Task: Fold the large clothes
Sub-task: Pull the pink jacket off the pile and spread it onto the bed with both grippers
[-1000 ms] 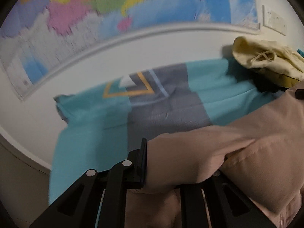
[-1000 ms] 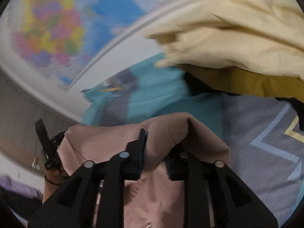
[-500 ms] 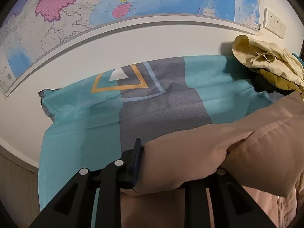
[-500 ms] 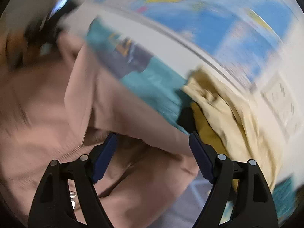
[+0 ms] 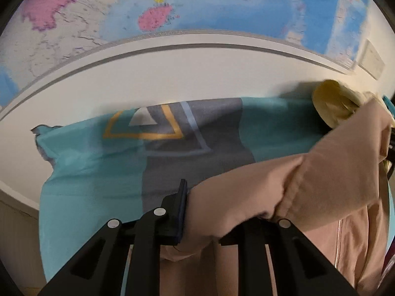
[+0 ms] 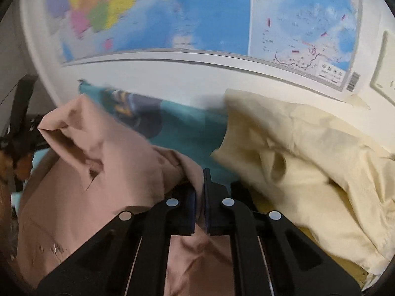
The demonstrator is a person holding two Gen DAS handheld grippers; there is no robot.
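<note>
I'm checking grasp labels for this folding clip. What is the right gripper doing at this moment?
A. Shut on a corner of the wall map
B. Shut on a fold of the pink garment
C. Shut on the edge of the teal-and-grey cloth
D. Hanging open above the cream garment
B: in the right wrist view the right gripper has its pads nearly together with a fold of the pink garment pinched between them.

The garment (image 5: 333, 172) was a plain dusty pink. Beneath it, the sheet (image 5: 86, 172) was turquoise with a grey band and an orange, pale-blue and white triangle motif. The crumpled cloth (image 6: 308, 160) was cream over mustard yellow. The wall map (image 6: 197, 12) showed blue seas and multicoloured countries. Both tools were black.
</note>
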